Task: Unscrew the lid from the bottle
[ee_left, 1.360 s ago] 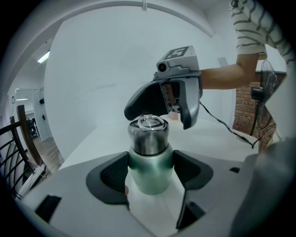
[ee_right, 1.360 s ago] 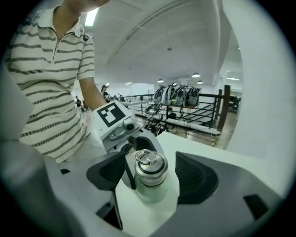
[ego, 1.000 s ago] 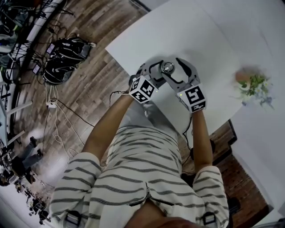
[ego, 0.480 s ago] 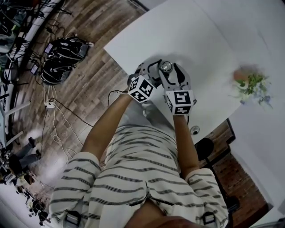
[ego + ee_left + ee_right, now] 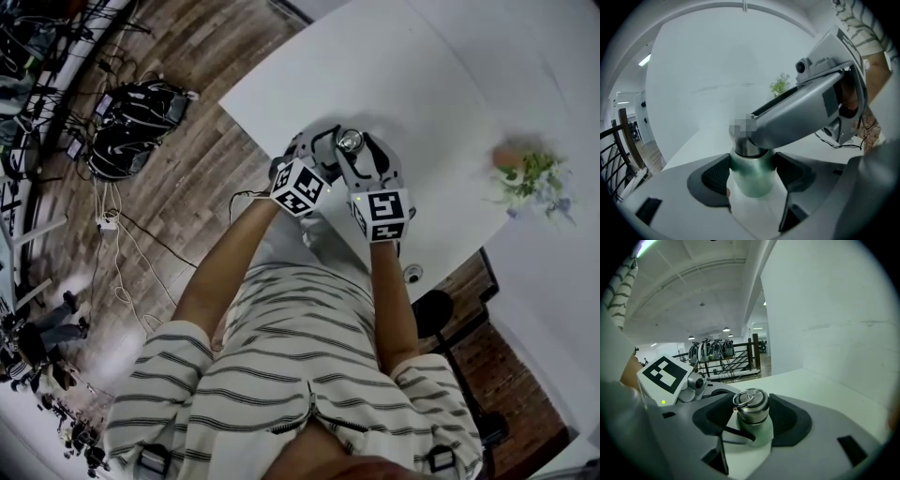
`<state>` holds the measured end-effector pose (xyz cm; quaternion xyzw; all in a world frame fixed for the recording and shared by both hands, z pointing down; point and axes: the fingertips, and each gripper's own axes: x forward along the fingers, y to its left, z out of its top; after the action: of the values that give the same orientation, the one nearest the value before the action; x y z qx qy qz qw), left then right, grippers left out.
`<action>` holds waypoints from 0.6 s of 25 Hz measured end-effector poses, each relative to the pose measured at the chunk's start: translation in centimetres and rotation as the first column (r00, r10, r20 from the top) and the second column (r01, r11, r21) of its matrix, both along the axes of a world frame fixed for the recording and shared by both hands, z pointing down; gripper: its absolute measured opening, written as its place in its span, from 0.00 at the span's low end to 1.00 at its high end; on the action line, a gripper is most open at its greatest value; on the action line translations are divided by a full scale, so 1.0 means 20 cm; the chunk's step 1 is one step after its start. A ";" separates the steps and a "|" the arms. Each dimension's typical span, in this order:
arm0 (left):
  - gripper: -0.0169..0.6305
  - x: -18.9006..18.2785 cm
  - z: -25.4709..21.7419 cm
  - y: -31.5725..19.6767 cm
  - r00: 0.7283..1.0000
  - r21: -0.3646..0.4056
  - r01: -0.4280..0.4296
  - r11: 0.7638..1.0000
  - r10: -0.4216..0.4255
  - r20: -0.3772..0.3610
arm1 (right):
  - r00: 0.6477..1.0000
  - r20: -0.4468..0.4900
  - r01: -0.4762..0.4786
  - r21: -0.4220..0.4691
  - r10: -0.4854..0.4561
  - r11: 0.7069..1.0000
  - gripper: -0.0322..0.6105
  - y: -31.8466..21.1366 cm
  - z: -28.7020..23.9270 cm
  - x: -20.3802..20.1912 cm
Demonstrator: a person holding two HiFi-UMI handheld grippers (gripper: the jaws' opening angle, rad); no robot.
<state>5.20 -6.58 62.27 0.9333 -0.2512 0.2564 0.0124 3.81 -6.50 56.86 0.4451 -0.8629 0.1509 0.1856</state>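
Right gripper (image 5: 752, 414): jaws have just been closing, fairly wide, and we judge them pinching the steel lid (image 5: 751, 405); we would squeeze firmly before twisting. Left gripper (image 5: 752, 174): clamped on the green bottle (image 5: 751, 183), upright on the white table (image 5: 403, 75); we would hold it steady.

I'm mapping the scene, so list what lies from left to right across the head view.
From the left: black bags → left gripper → right gripper, whose jaws have just been closing round the lid → plant.
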 end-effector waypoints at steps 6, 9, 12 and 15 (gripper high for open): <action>0.50 -0.01 -0.01 -0.01 1.000 -0.004 -0.002 1.000 0.002 0.002 | 0.996 -0.008 0.093 -0.007 -0.093 0.996 0.44 -0.01 -0.01 -0.02; 0.50 -0.01 0.01 0.00 1.000 -0.005 -0.004 1.000 0.004 0.004 | 0.989 -0.016 0.147 -0.020 -0.148 0.989 0.44 0.00 0.00 -0.01; 0.50 0.00 0.01 0.00 1.000 -0.005 -0.006 1.000 0.006 0.006 | 0.974 -0.026 0.223 -0.030 -0.223 0.974 0.44 0.01 0.01 -0.01; 0.50 0.00 0.01 0.00 1.000 -0.007 -0.007 1.000 0.007 0.008 | 0.944 -0.051 0.322 -0.047 -0.325 0.945 0.44 0.01 0.01 -0.01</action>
<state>5.24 -6.53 62.54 0.9331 -0.2471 0.2609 0.0137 3.62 -6.21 57.08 0.2980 -0.9155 0.1219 0.2412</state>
